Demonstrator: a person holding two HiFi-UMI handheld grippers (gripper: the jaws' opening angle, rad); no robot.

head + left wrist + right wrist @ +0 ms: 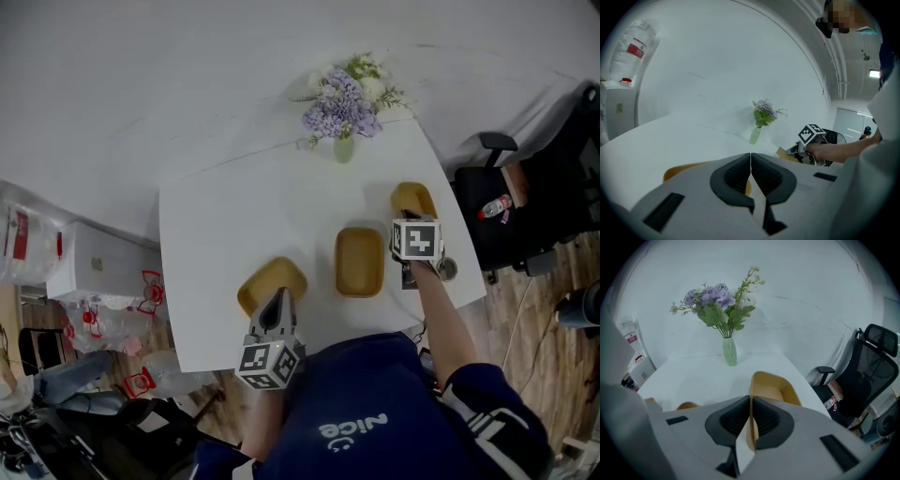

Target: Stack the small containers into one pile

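Note:
Three tan containers lie on the white table (225,216). My right gripper (410,217) (750,401) is shut on the near wall of the right container (413,197) (776,390), whose rim runs up between the pads. The middle container (360,261) lies flat to its left. The left container (272,281) (679,171) sits near the front edge. My left gripper (277,298) (750,157) is over that container's near rim with its pads pressed together. Nothing shows beyond its tips, and I cannot tell whether it touches the rim.
A green vase of purple flowers (343,108) (729,350) (757,133) stands at the table's far edge. A black office chair (525,206) (876,366) is off the right side. A white cabinet (94,262) and floor clutter are at the left.

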